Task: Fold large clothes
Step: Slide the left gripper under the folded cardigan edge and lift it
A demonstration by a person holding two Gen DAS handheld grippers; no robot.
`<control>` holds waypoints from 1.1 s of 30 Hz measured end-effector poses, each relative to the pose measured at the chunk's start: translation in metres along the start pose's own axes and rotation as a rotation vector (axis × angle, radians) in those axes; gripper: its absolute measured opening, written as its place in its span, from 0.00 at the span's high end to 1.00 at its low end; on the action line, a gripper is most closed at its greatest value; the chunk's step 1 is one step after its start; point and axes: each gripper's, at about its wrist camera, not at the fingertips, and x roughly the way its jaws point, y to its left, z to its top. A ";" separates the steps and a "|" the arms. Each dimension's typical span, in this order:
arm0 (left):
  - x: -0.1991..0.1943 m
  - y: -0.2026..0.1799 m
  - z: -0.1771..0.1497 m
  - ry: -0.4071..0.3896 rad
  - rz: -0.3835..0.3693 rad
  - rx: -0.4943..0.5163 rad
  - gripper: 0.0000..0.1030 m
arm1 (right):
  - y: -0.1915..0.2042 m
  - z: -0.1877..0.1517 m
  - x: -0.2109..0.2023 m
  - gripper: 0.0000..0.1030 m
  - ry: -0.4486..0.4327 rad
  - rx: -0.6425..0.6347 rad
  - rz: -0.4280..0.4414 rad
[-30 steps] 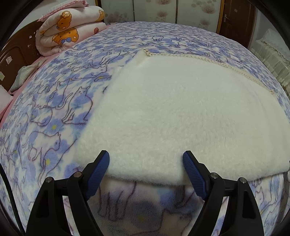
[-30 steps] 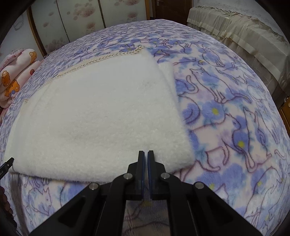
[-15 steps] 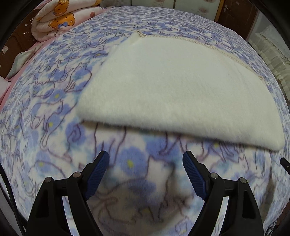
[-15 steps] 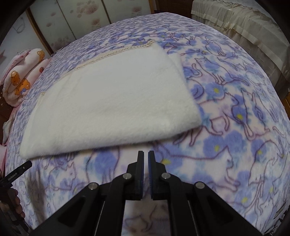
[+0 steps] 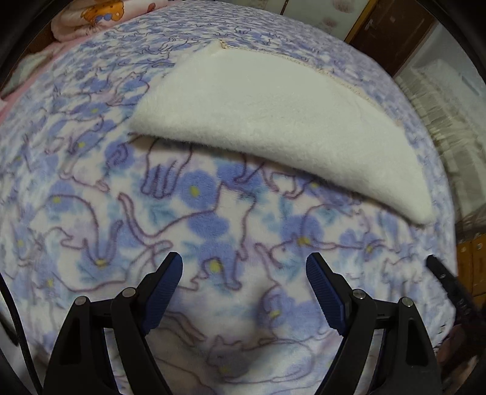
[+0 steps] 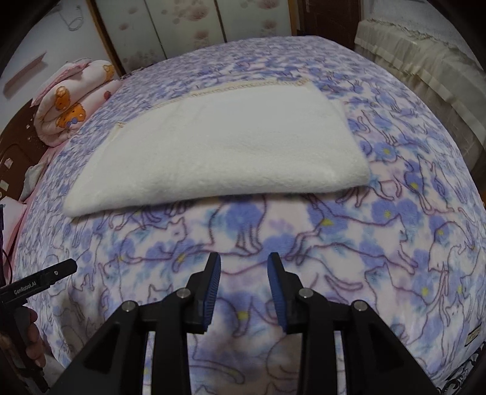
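Right wrist view alone shows the rolled quilt (image 6: 73,103) whole; both hand-held grippers (image 5: 244,273) (image 6: 244,270) gape empty.

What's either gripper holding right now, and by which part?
Nothing. Left gripper and right gripper are both open over the bedspread, clear of the folded white cloth.

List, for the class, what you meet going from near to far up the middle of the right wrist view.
Right tongs → cat-print blanket → folded white cloth → floral wardrobe doors.
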 end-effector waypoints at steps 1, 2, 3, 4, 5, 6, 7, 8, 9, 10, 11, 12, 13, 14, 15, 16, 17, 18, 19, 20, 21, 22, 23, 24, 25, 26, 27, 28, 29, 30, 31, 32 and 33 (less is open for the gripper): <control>0.000 0.003 0.000 -0.008 -0.048 -0.022 0.20 | 0.004 -0.001 -0.001 0.69 -0.015 -0.009 -0.001; 0.000 0.006 0.000 -0.015 -0.087 -0.042 0.20 | 0.007 -0.001 -0.002 0.69 -0.024 -0.015 0.002; 0.003 0.009 0.000 -0.022 -0.133 -0.071 0.20 | 0.010 -0.002 -0.001 0.69 -0.034 -0.020 0.010; 0.005 0.011 0.001 -0.025 -0.160 -0.087 0.20 | 0.012 -0.001 -0.001 0.69 -0.040 -0.021 0.018; 0.009 0.014 0.003 -0.028 -0.196 -0.105 0.20 | 0.015 -0.001 0.001 0.69 -0.046 -0.022 0.026; 0.015 0.018 0.005 -0.032 -0.234 -0.128 0.20 | 0.017 0.000 0.003 0.69 -0.051 -0.023 0.035; 0.019 0.019 0.008 -0.035 -0.250 -0.142 0.20 | 0.020 0.000 0.004 0.69 -0.055 -0.023 0.043; 0.025 0.022 0.011 -0.039 -0.265 -0.161 0.20 | 0.022 0.002 0.007 0.69 -0.061 -0.023 0.051; 0.031 0.025 0.013 -0.047 -0.279 -0.186 0.20 | 0.024 0.004 0.010 0.69 -0.069 -0.023 0.052; 0.037 0.029 0.017 -0.057 -0.291 -0.211 0.20 | 0.027 0.005 0.013 0.69 -0.076 -0.024 0.054; 0.042 0.032 0.019 -0.065 -0.299 -0.228 0.20 | 0.028 0.007 0.016 0.69 -0.080 -0.024 0.059; 0.049 0.036 0.024 -0.076 -0.308 -0.252 0.20 | 0.029 0.009 0.019 0.69 -0.082 -0.023 0.065; 0.055 0.038 0.028 -0.085 -0.314 -0.267 0.20 | 0.031 0.011 0.023 0.69 -0.084 -0.021 0.066; 0.061 0.040 0.033 -0.097 -0.319 -0.279 0.20 | 0.033 0.013 0.028 0.69 -0.082 -0.019 0.068; 0.066 0.042 0.038 -0.115 -0.324 -0.284 0.20 | 0.034 0.016 0.034 0.69 -0.079 -0.018 0.074; 0.070 0.042 0.043 -0.135 -0.324 -0.283 0.20 | 0.034 0.017 0.037 0.69 -0.078 -0.016 0.078; 0.073 0.042 0.049 -0.156 -0.320 -0.279 0.20 | 0.036 0.020 0.043 0.69 -0.076 -0.016 0.081; 0.076 0.042 0.055 -0.180 -0.313 -0.275 0.20 | 0.037 0.022 0.047 0.69 -0.076 -0.017 0.087; 0.078 0.042 0.061 -0.202 -0.308 -0.272 0.20 | 0.038 0.023 0.050 0.69 -0.079 -0.017 0.093; 0.080 0.042 0.067 -0.220 -0.301 -0.271 0.20 | 0.039 0.025 0.054 0.69 -0.085 -0.017 0.100; 0.083 0.041 0.075 -0.242 -0.295 -0.272 0.20 | 0.040 0.027 0.057 0.69 -0.090 -0.019 0.106; 0.087 0.040 0.082 -0.255 -0.290 -0.273 0.20 | 0.041 0.029 0.060 0.69 -0.095 -0.022 0.109; 0.091 0.040 0.088 -0.263 -0.283 -0.276 0.20 | 0.043 0.031 0.062 0.69 -0.099 -0.025 0.113; 0.096 0.039 0.097 -0.269 -0.276 -0.290 0.20 | 0.044 0.033 0.065 0.69 -0.105 -0.030 0.117; 0.100 0.040 0.104 -0.274 -0.275 -0.302 0.20 | 0.045 0.035 0.067 0.69 -0.108 -0.035 0.119; 0.103 0.040 0.111 -0.281 -0.273 -0.314 0.20 | 0.047 0.038 0.070 0.69 -0.111 -0.038 0.121; 0.107 0.039 0.118 -0.295 -0.265 -0.324 0.20 | 0.048 0.042 0.073 0.69 -0.113 -0.039 0.125; 0.108 0.038 0.123 -0.311 -0.259 -0.331 0.20 | 0.048 0.046 0.075 0.69 -0.117 -0.041 0.130; 0.108 0.038 0.127 -0.332 -0.252 -0.342 0.20 | 0.049 0.050 0.077 0.69 -0.122 -0.043 0.133; 0.108 0.037 0.132 -0.355 -0.241 -0.359 0.23 | 0.050 0.055 0.079 0.69 -0.129 -0.047 0.133; 0.107 0.041 0.132 -0.371 -0.225 -0.376 0.35 | 0.051 0.062 0.081 0.69 -0.140 -0.053 0.133; 0.108 0.040 0.134 -0.383 -0.201 -0.392 0.42 | 0.054 0.071 0.083 0.69 -0.152 -0.060 0.131; 0.108 0.040 0.136 -0.389 -0.177 -0.401 0.55 | 0.057 0.080 0.086 0.69 -0.167 -0.067 0.122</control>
